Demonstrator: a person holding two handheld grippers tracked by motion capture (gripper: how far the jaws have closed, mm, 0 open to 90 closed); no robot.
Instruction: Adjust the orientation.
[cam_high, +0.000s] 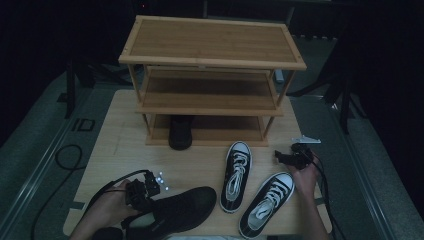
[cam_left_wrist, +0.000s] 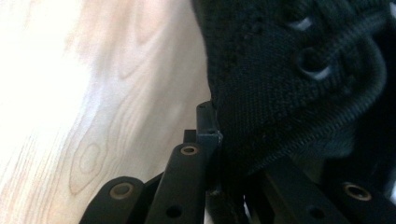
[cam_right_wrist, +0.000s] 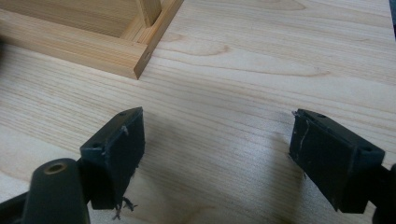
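Observation:
A black knit shoe (cam_high: 180, 210) lies on its side at the table's front left. My left gripper (cam_high: 142, 192) is shut on the edge of its upper near the opening. In the left gripper view the laced black fabric (cam_left_wrist: 280, 84) runs down between the jaws, and one pad (cam_left_wrist: 208, 130) presses against it. A second black shoe (cam_high: 181, 132) stands on the bottom shelf of the wooden rack (cam_high: 210, 60). My right gripper (cam_high: 290, 157) hovers at the table's right side, open, and its own view shows only bare wood between the pads (cam_right_wrist: 116, 149).
Two black-and-white sneakers lie on the table in front of the rack, one (cam_high: 236, 175) nearer the middle and one (cam_high: 267, 202) nearer the front right. The rack's base corner (cam_right_wrist: 135, 56) lies ahead of the right gripper. Cables trail off the table's left edge (cam_high: 65, 155).

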